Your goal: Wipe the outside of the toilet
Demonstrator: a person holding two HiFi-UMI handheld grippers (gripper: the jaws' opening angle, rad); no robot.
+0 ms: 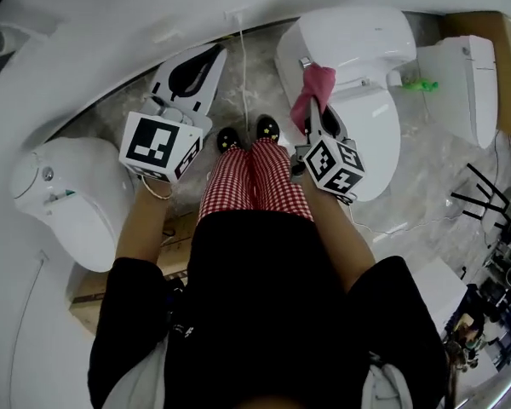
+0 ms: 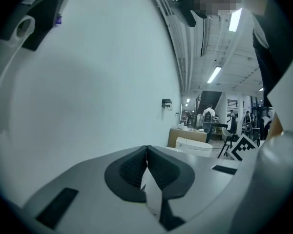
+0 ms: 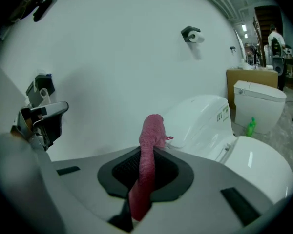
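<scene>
Toilet point(image 1: 366, 41) point(image 3: 205, 121): white, lid down, tank end against the white wall point(image 3: 112, 72), just ahead of and to the right of the person's feet. Standing on a marbled floor point(image 1: 247, 92).

Right tool point(image 1: 313, 118) point(image 3: 145, 156): pinching a pink cloth point(image 1: 315, 88) point(image 3: 149, 145). The cloth runs between the jaws and sticks out past the tips as a bunched end. That end sits right at the left side of the toilet near the seat hinge; can't tell if it is touching.

Left tool point(image 1: 206, 56) point(image 2: 146, 152): jaws pressed together with nothing between them, held out to the left and pointed at bare wall, well apart from the toilet.

Around it:
- green bottle point(image 1: 419, 84) point(image 3: 251, 126) on the floor just right of the toilet
- second toilet point(image 1: 468, 75) point(image 3: 259, 101) beyond the bottle, with a cardboard box point(image 1: 494, 32) behind it
- third toilet point(image 1: 68, 194) at the person's left
- toilet-roll holder point(image 3: 191, 34) mounted high on the wall

Person wears red checked trousers point(image 1: 251, 177) and black shoes.
</scene>
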